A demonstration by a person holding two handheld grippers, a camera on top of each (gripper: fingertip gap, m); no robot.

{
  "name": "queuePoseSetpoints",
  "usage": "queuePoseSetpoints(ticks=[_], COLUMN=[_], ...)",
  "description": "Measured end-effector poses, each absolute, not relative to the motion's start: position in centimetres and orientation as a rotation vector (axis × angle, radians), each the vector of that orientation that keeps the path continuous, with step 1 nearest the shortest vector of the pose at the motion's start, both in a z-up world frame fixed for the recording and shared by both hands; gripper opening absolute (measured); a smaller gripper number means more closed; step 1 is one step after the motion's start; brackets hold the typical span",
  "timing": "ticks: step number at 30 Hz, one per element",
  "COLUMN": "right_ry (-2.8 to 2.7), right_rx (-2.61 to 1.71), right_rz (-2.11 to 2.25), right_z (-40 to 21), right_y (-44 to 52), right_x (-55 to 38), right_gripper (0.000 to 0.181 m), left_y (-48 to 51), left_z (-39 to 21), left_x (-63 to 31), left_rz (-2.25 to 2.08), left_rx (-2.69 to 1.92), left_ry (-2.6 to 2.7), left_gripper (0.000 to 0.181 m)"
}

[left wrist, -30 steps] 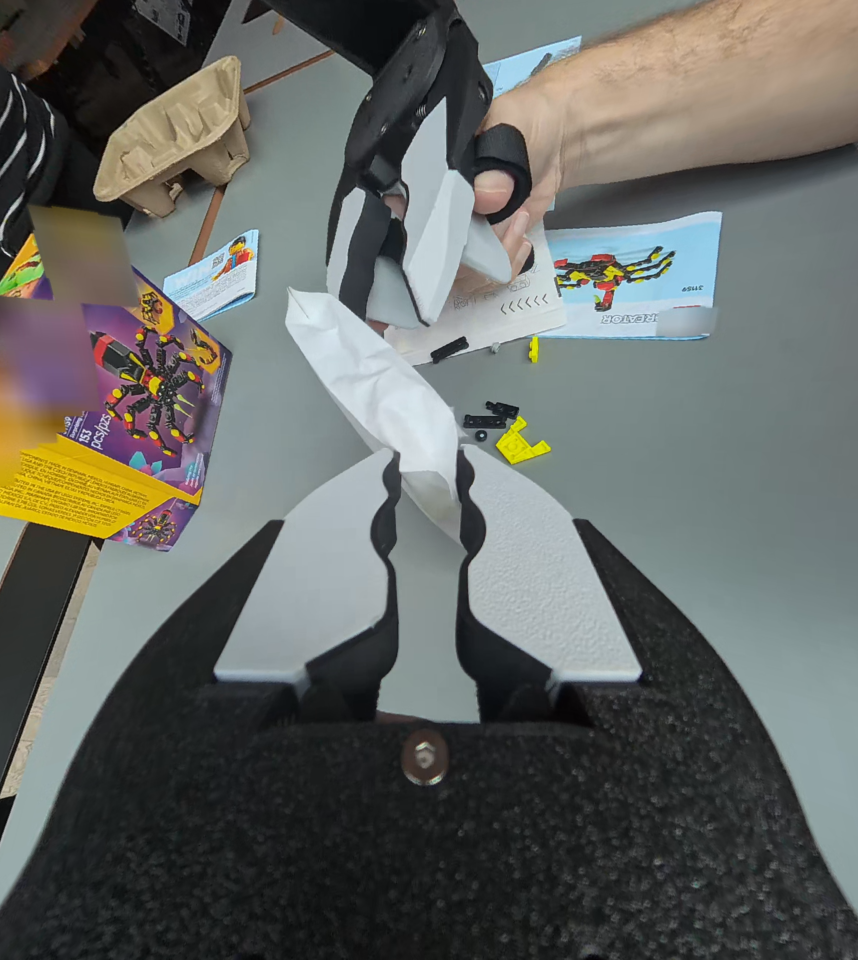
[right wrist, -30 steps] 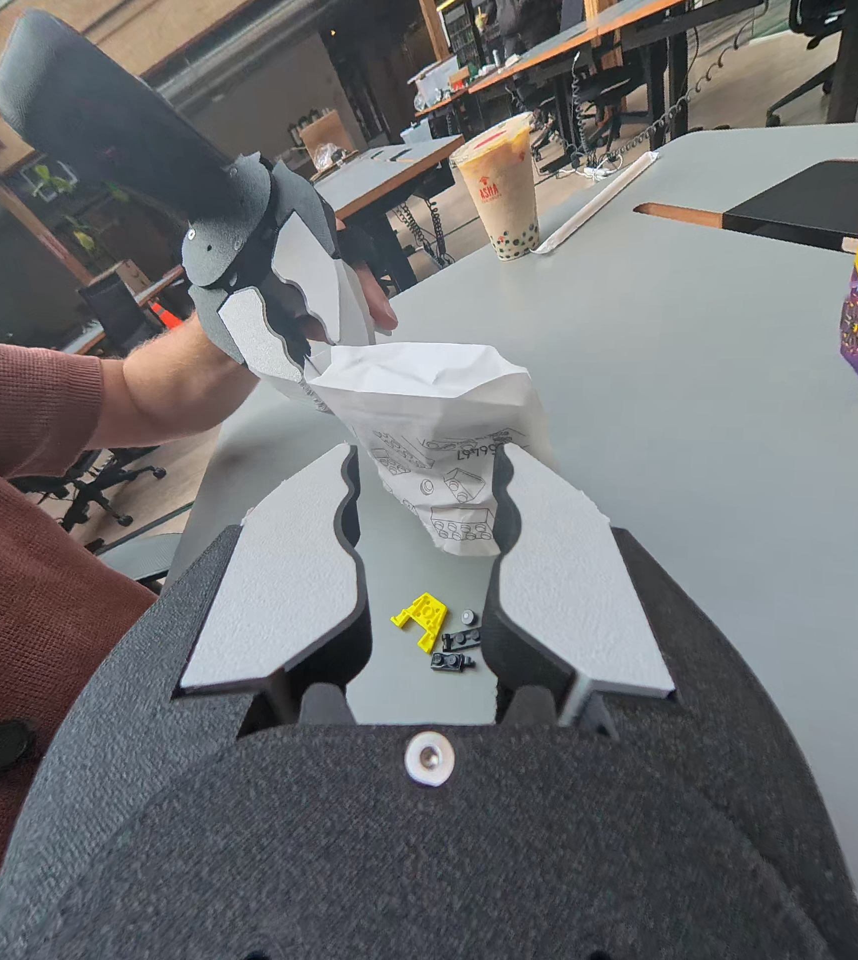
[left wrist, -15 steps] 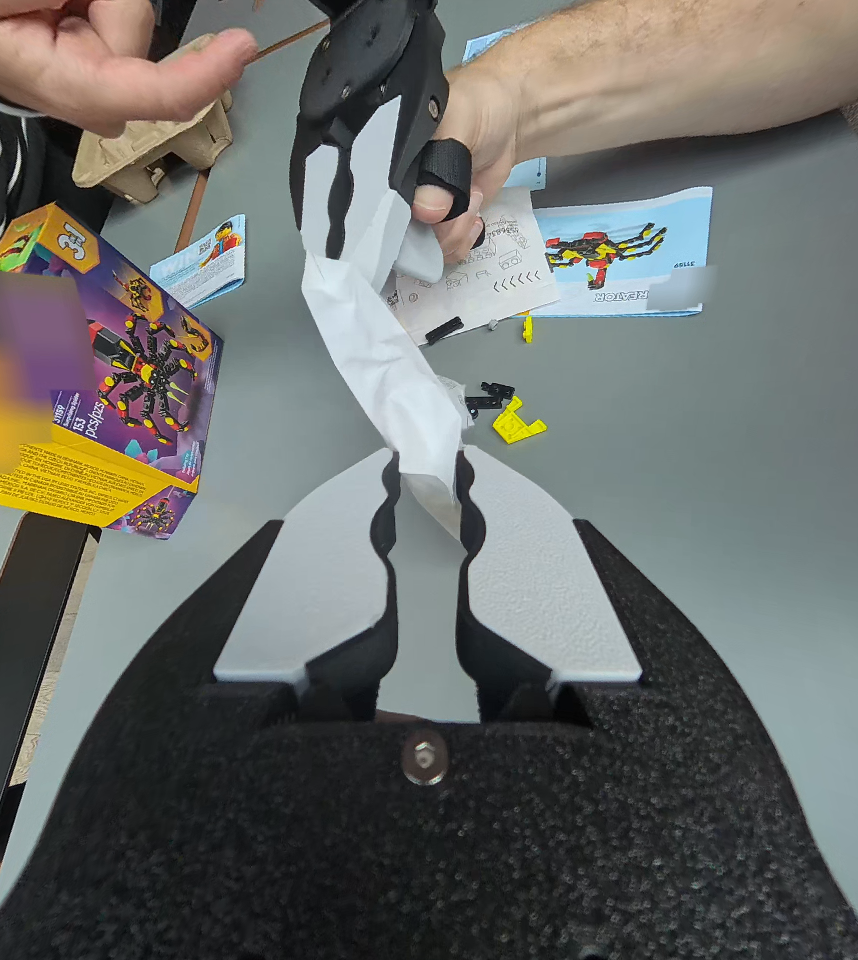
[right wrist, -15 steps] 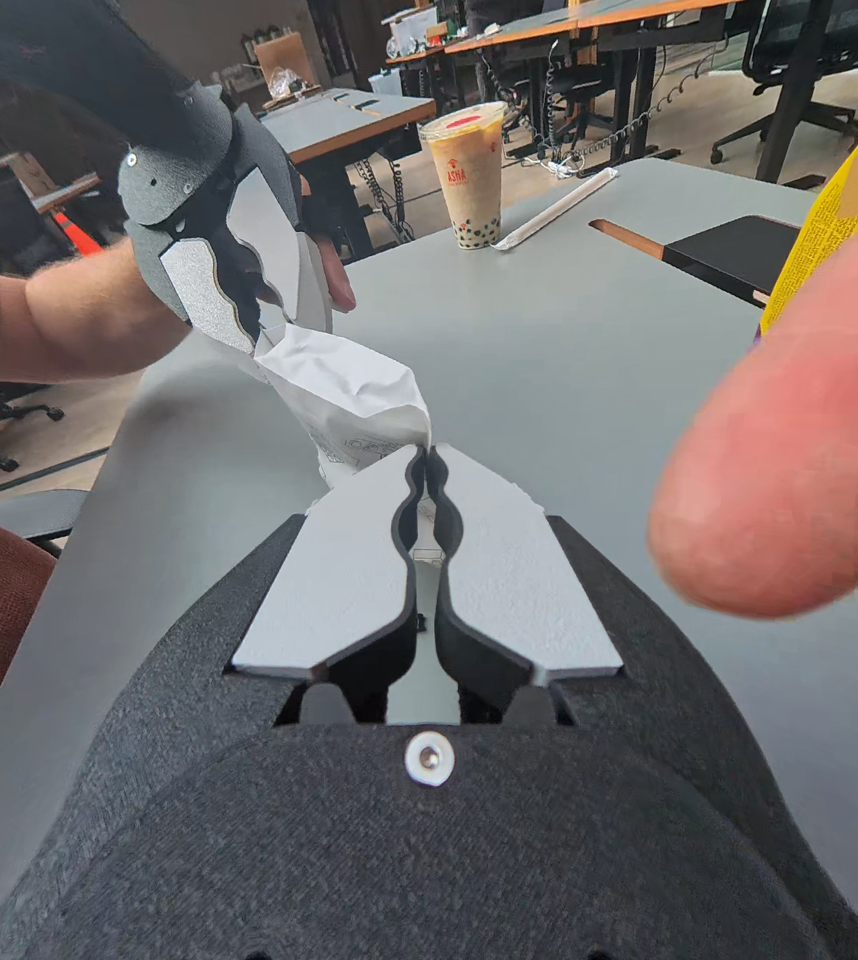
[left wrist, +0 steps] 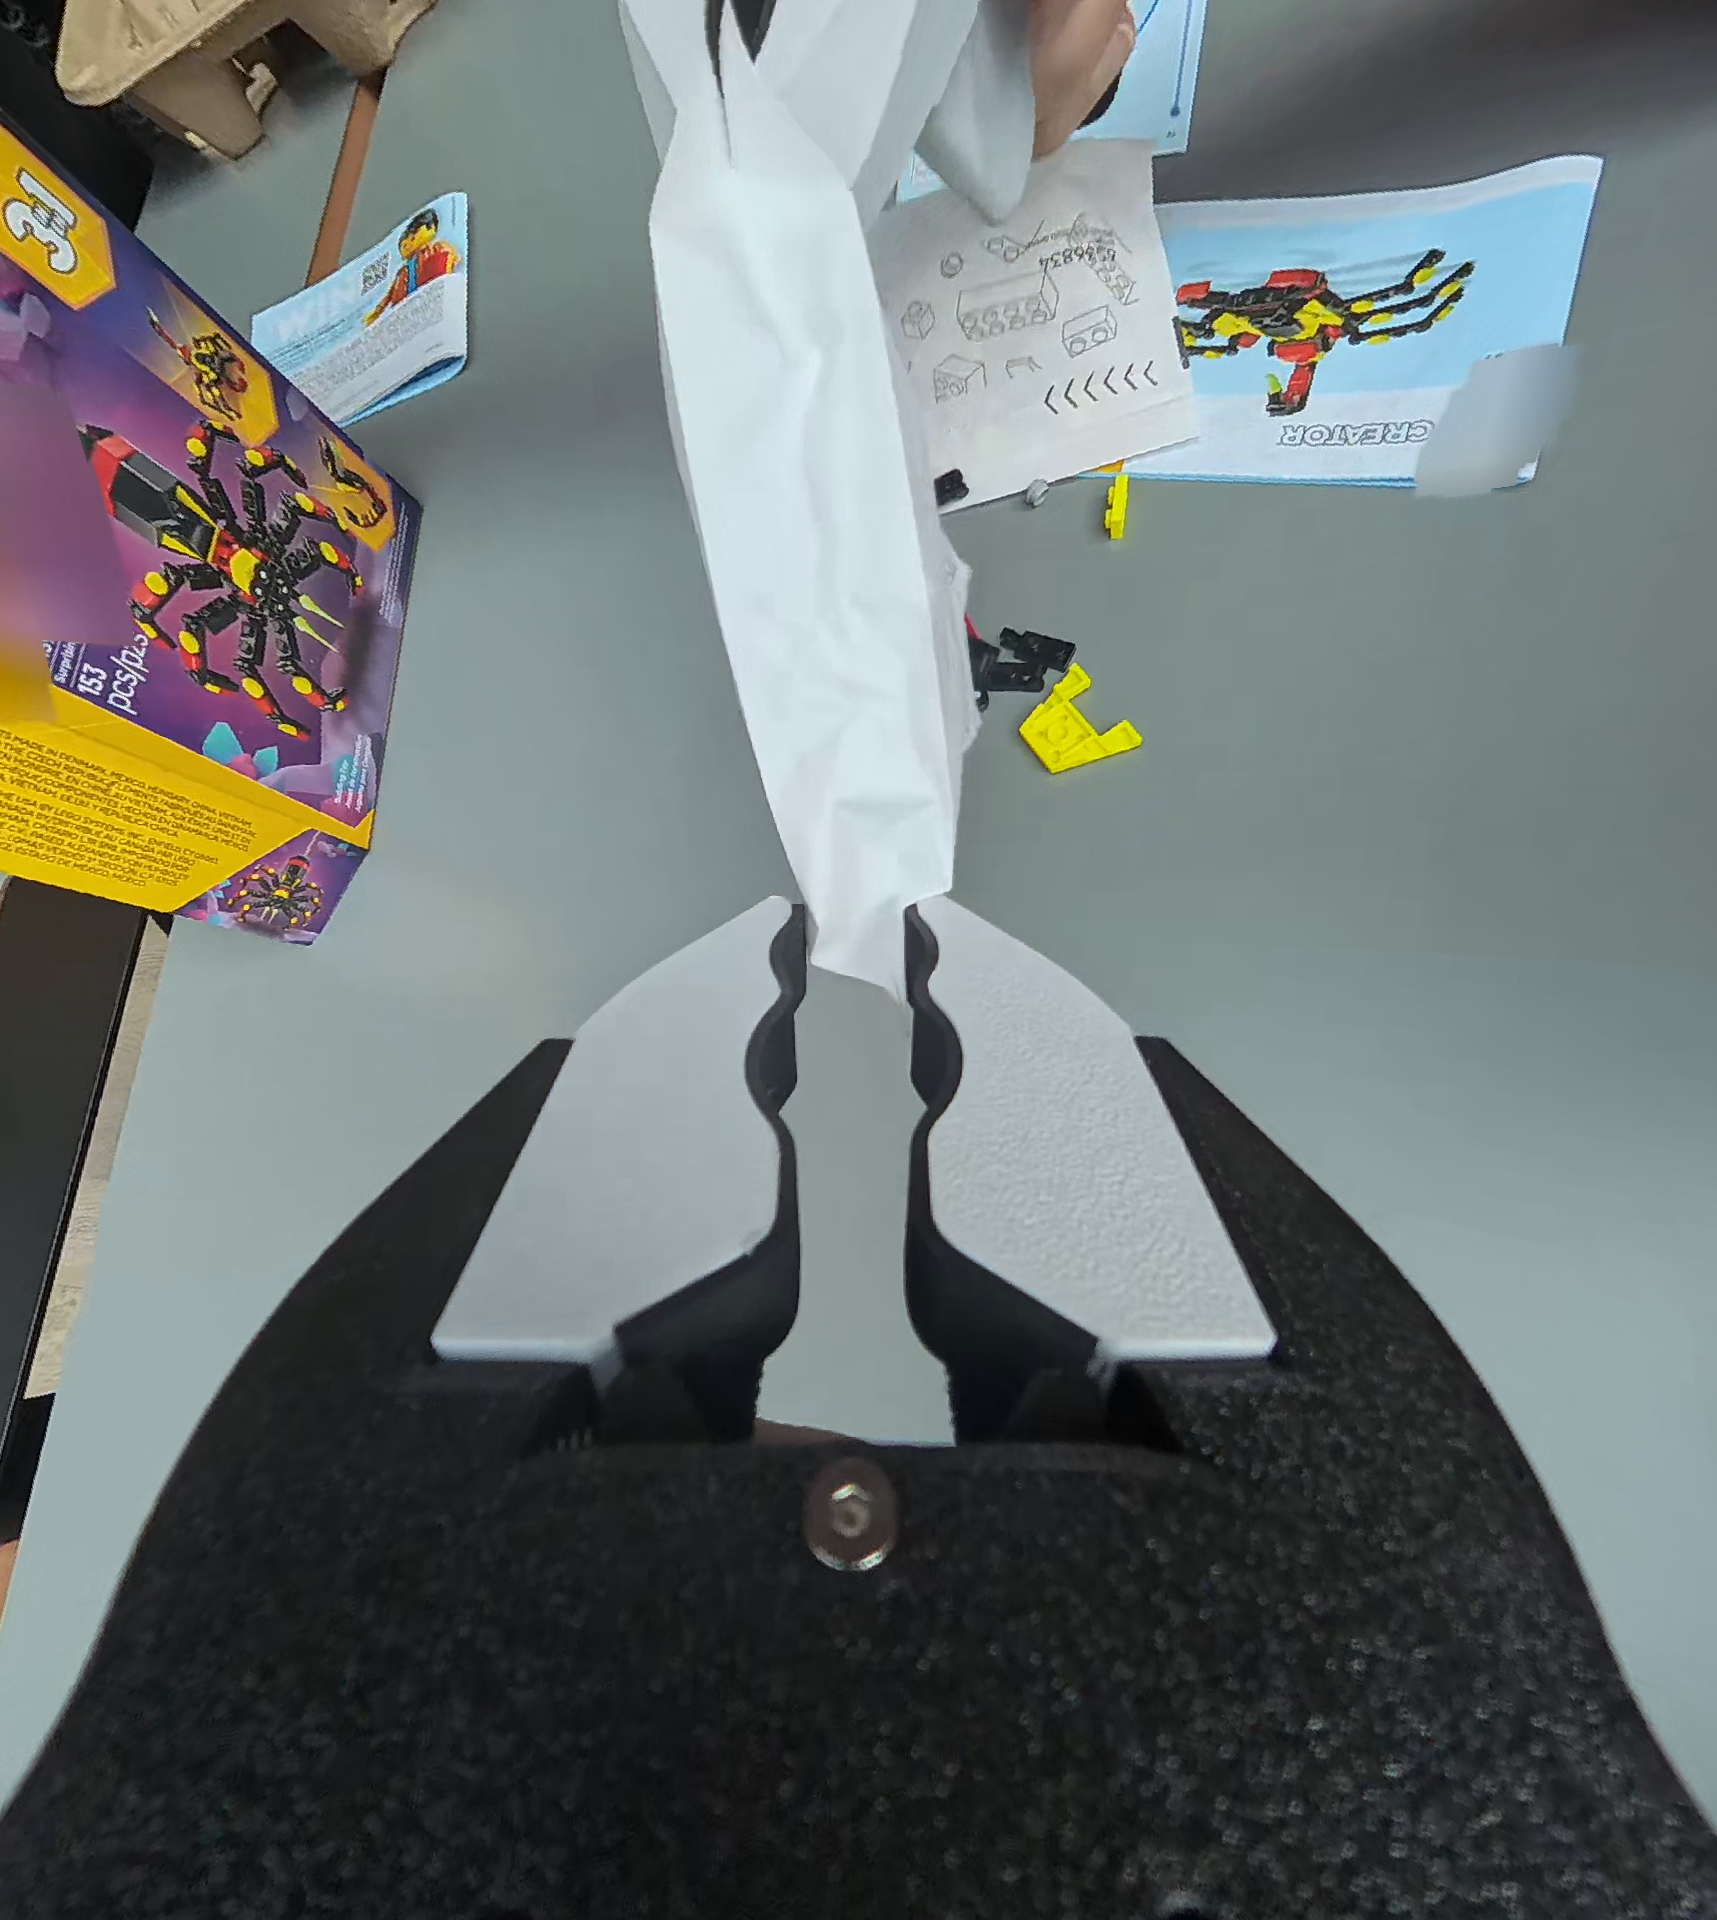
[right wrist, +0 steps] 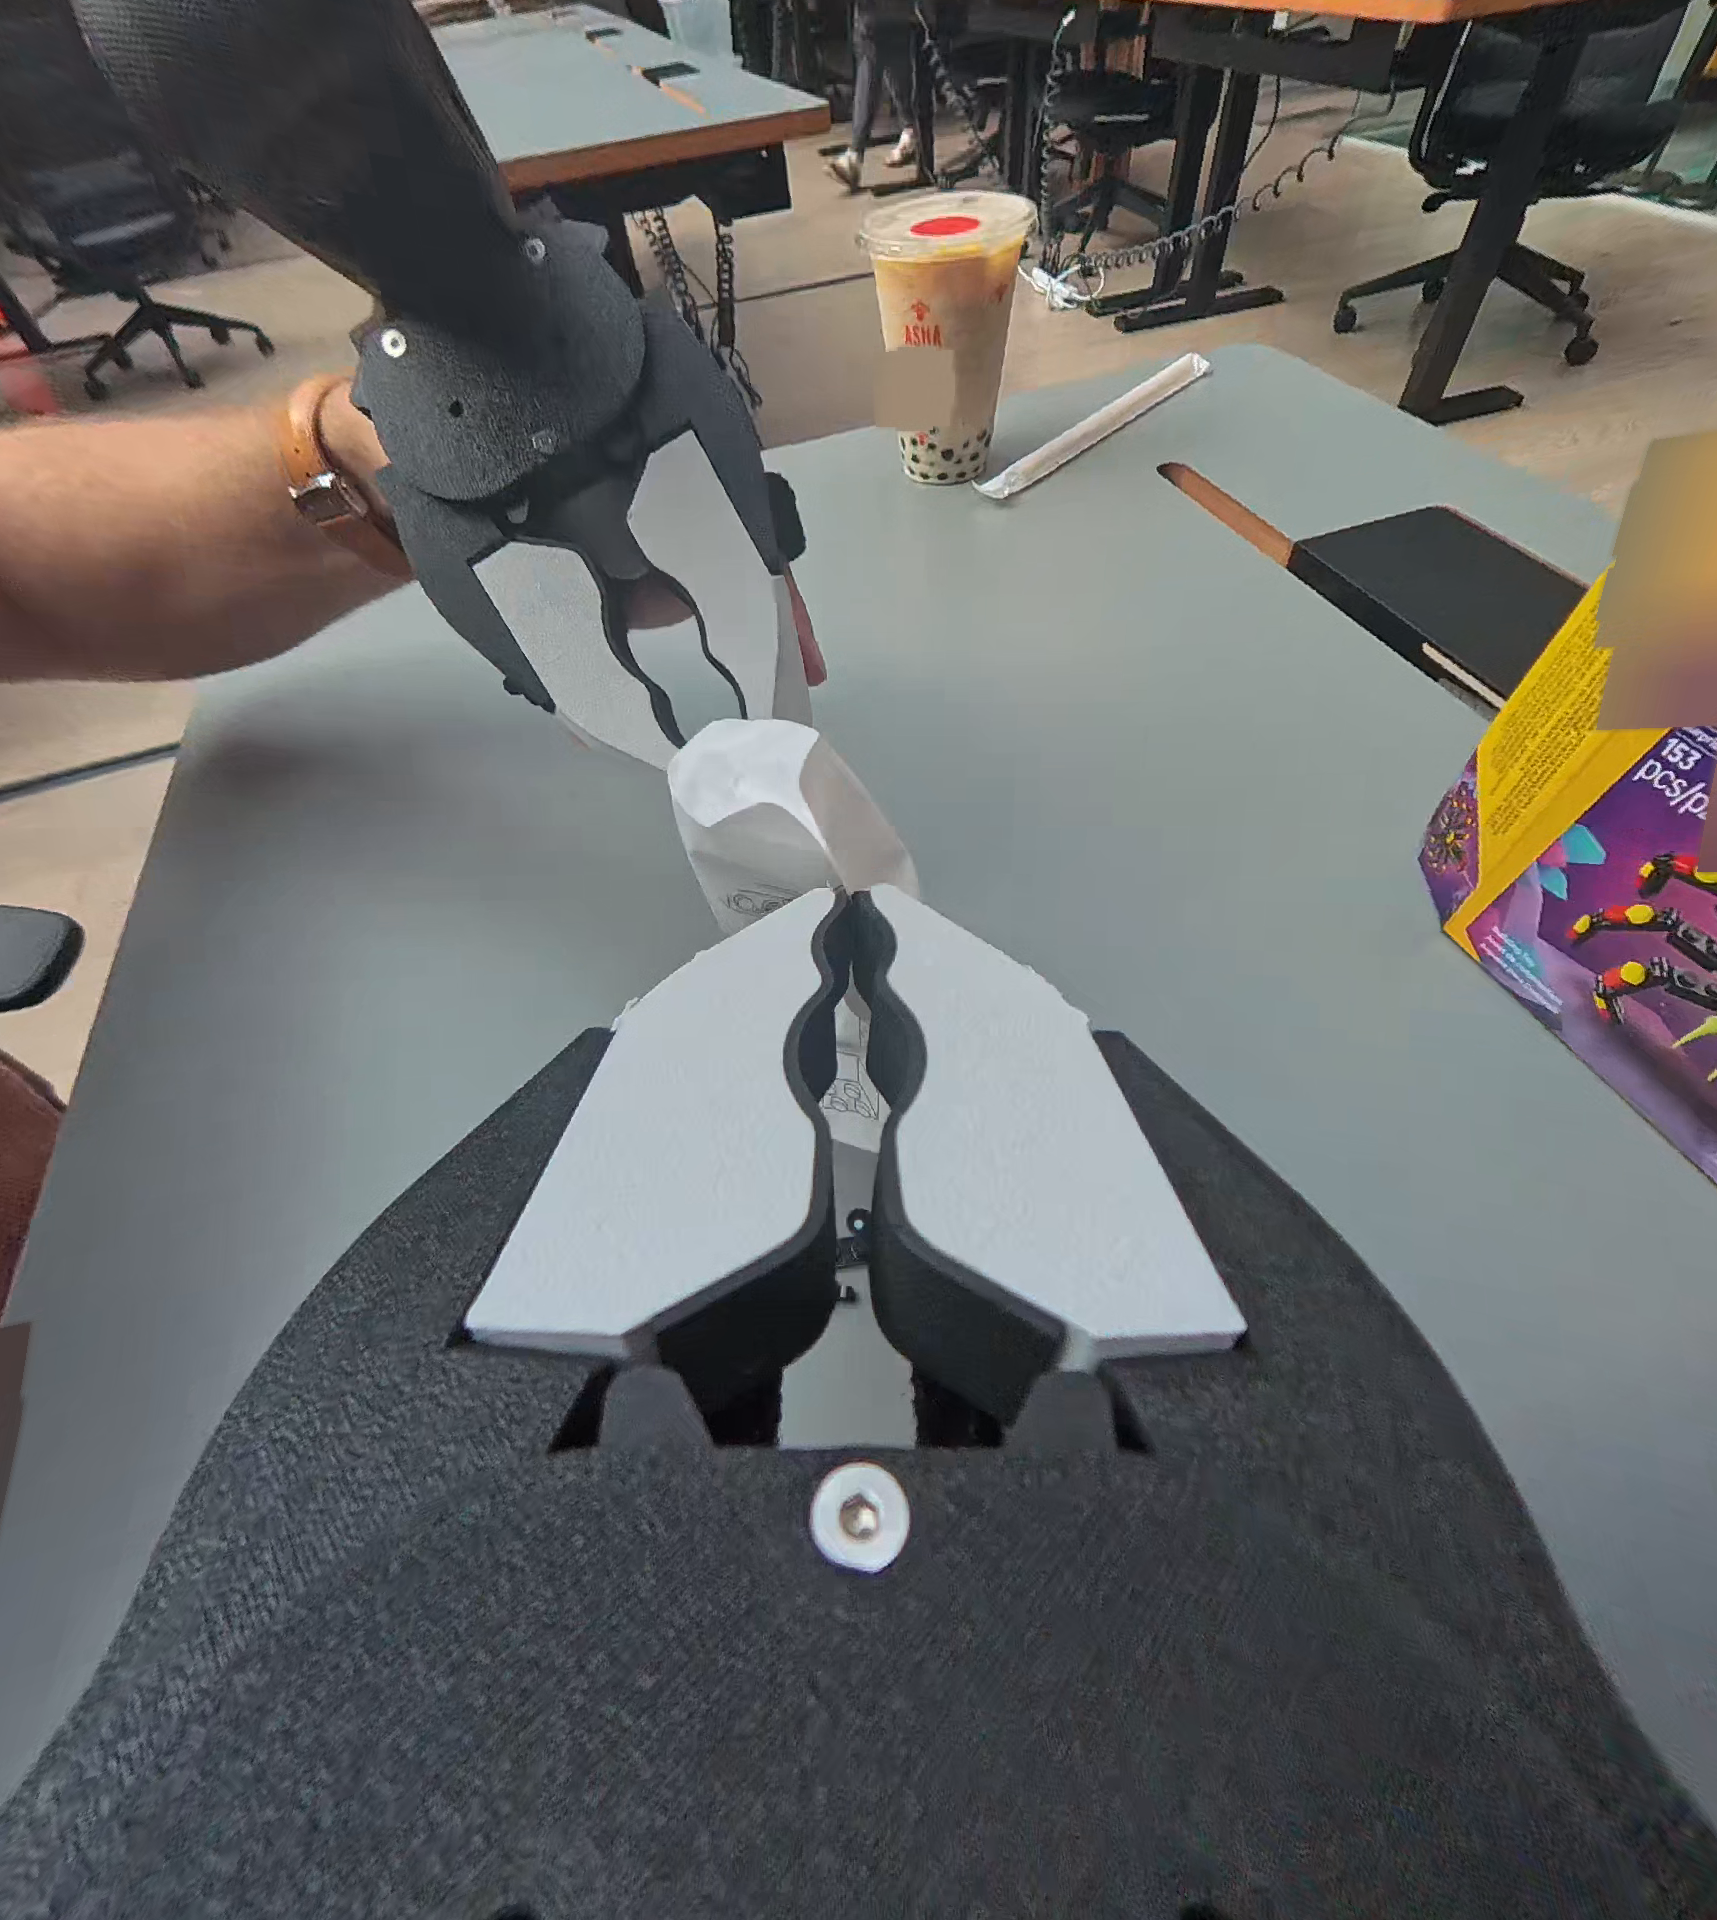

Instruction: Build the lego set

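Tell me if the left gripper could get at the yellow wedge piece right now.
Probably not: the left gripper is shut on the white paper bag, stretched up to the right gripper. The yellow wedge piece itself lies uncovered on the table.

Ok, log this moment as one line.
left gripper: shut on paper bag | right gripper: shut on paper bag | bag: stretched above table | loose pieces: on table
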State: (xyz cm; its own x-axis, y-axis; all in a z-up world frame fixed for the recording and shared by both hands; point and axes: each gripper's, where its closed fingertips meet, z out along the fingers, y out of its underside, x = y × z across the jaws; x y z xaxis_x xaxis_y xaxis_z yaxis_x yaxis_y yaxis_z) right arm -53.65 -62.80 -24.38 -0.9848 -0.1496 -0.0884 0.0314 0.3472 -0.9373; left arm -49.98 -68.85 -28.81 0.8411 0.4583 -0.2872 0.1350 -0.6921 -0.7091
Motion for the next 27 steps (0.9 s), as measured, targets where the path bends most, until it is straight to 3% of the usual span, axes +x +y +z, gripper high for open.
queuePoseSetpoints(ticks=[27], right_ry=[2.587], right_rx=[-0.02], right_rz=[-1.619], right_z=[-25.6], right_y=[-62.2], right_x=[-55.5], right_gripper=[0.0], left_y=[-69.5], left_z=[-29.2], left_x=[-51.2], left_rz=[0.664], left_rx=[-2.324], left_ry=[-0.481], left_gripper=[0.017])
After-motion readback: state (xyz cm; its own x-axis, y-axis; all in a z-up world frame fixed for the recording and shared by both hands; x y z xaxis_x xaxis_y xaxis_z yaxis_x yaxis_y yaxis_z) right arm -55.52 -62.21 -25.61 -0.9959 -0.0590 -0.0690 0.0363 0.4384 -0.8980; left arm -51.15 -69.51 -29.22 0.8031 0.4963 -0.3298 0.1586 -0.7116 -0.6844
